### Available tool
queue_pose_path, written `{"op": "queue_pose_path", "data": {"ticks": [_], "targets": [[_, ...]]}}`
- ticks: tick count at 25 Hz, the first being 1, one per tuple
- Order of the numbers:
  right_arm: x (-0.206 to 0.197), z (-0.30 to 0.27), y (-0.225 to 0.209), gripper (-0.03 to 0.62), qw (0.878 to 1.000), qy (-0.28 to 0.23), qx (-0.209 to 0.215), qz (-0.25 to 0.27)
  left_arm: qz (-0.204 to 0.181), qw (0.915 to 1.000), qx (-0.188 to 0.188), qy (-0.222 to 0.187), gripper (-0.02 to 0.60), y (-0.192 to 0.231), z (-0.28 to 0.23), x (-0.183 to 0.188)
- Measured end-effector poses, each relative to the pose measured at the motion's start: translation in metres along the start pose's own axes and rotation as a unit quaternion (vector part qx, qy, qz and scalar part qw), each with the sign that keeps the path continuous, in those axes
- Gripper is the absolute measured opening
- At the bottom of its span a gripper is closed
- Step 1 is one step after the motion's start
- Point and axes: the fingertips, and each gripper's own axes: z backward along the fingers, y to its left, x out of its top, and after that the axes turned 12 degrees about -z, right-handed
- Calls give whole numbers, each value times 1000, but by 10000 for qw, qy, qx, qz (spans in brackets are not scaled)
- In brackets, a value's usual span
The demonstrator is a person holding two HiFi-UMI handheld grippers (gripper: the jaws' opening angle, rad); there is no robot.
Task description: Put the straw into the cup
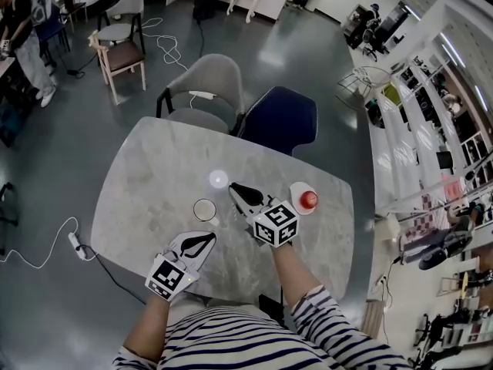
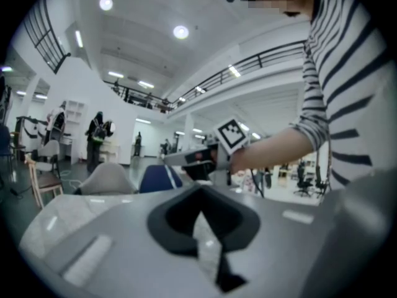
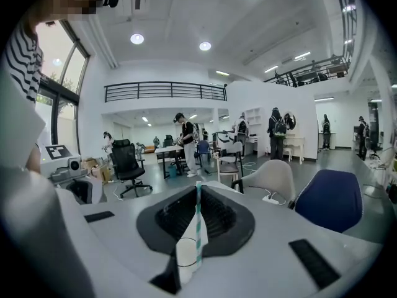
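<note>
A clear cup (image 1: 204, 209) stands upright on the marble table (image 1: 146, 183), in front of both grippers. My right gripper (image 1: 233, 186) hovers just right of and beyond the cup. In the right gripper view, my right gripper (image 3: 197, 211) is shut on a green-and-white striped straw (image 3: 198, 219) held upright, and the cup (image 3: 185, 257) shows low behind the jaws. My left gripper (image 1: 208, 239) rests near the table's front edge, just short of the cup. In its own view my left gripper (image 2: 201, 215) is shut with nothing in it. I cannot make out the straw in the head view.
A red object on a small white plate (image 1: 306, 200) sits right of the right gripper. A grey chair (image 1: 204, 91) and a blue chair (image 1: 279, 120) stand at the table's far side. A cable and power strip (image 1: 75, 243) lie on the floor, left.
</note>
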Motion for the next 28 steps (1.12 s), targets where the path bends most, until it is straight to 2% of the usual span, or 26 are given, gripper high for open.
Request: {"op": "queue_pose_path", "data": {"ticks": [7, 18, 28], "targets": [[20, -22, 13, 26, 9995, -282, 78, -71, -10, 10000, 20, 20, 8, 11, 9, -5], [16, -51, 22, 26, 9991, -352, 66, -226, -35, 9999, 32, 130, 8, 26, 27, -12], [-2, -68, 20, 26, 9983, -358, -175, -427, -151, 9996, -146, 212, 8, 44, 44, -20]]}}
